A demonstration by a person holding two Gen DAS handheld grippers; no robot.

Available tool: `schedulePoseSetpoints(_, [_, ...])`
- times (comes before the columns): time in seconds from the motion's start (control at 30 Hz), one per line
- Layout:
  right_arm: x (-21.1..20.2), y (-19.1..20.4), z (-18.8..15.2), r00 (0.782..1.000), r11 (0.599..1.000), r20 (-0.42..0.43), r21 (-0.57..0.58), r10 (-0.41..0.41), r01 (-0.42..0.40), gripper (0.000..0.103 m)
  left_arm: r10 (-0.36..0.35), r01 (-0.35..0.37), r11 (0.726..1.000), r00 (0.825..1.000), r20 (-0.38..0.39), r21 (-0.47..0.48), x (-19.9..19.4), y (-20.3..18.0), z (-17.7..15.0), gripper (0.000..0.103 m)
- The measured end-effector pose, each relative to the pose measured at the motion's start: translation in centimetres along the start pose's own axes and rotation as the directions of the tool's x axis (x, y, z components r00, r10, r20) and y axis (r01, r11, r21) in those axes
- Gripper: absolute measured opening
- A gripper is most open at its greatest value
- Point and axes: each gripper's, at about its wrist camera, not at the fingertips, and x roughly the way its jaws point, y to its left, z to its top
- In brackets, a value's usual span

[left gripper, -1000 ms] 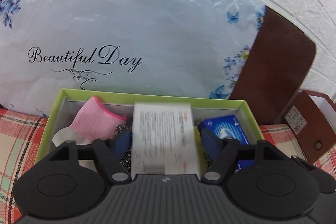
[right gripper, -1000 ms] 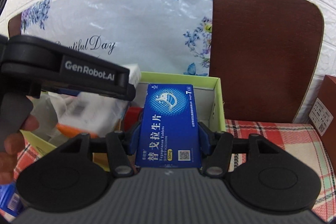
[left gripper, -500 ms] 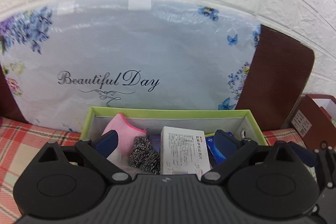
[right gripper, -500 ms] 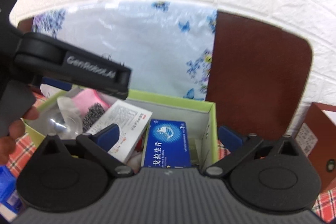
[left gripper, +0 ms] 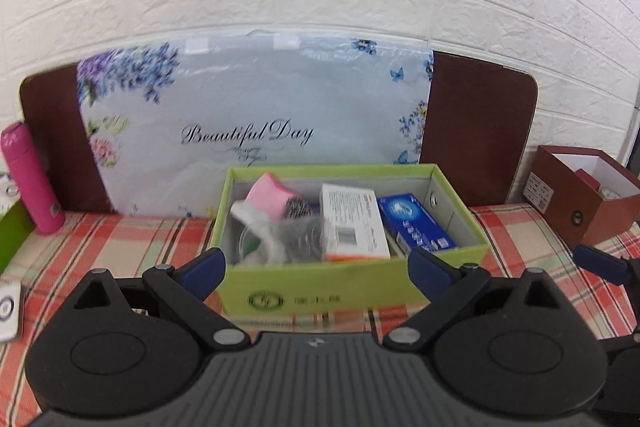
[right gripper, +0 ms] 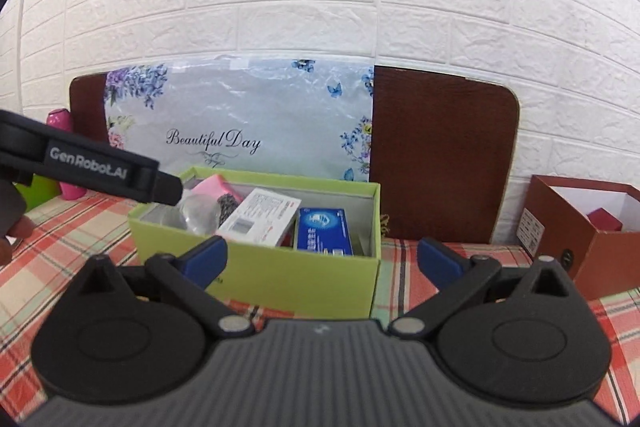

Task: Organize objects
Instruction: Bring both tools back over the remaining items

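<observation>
White brick wall backed a plaid-covered table (left gripper: 120,243). At frame centre sat the green box (left gripper: 320,291), holding the white carton (left gripper: 354,223) and blue tablet box (right gripper: 324,231). Left tool (left gripper: 316,267) and right tool (right gripper: 322,259) gaped empty. The leaning carton might tip over the box's edge if bumped.

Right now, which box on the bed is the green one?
The green box in the middle, full of small things. The other open box, off to its right, is brown.
</observation>
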Motion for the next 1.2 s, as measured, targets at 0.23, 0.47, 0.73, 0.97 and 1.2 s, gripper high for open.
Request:
schedulePoseSetpoints(0.23, [-3.5,0.8,-3.9,0.998,0.999,-0.059,0.025,0.03,-0.029,0.103,0.032,-0.034,0.999,0.998,-0.059,-0.041,-2.0,1.6,-4.7,0.101])
schedulePoseSetpoints(0.47, [-5.2,1.7,-7.4,0.992,0.996,-0.118,0.08,0.041,-0.032,0.103,0.064,-0.073,0.996,0.99,-0.125,-0.061,-2.5,2.9,-8.5,0.101])
schedulePoseSetpoints(0.73, [-5.6,3.3,-10.3,0.982,0.995,-0.182,0.093,0.048,-0.032,0.103,0.035,-0.05,0.994,0.988,-0.153,-0.096,-3.5,4.4,-11.5,0.101])
schedulePoseSetpoints(0.97, [-5.1,5.0,-11.8,0.973,0.996,-0.221,0.083,0.06,-0.043,0.103,0.009,-0.029,0.994,0.983,-0.183,-0.105,-3.3,5.9,-13.7,0.1])
schedulePoseSetpoints(1.2, [-5.1,5.7,-11.9,0.972,0.997,-0.227,0.073,0.056,-0.04,0.103,-0.006,-0.021,0.988,0.985,-0.173,-0.154,-1.9,7.6,-12.4,0.094])
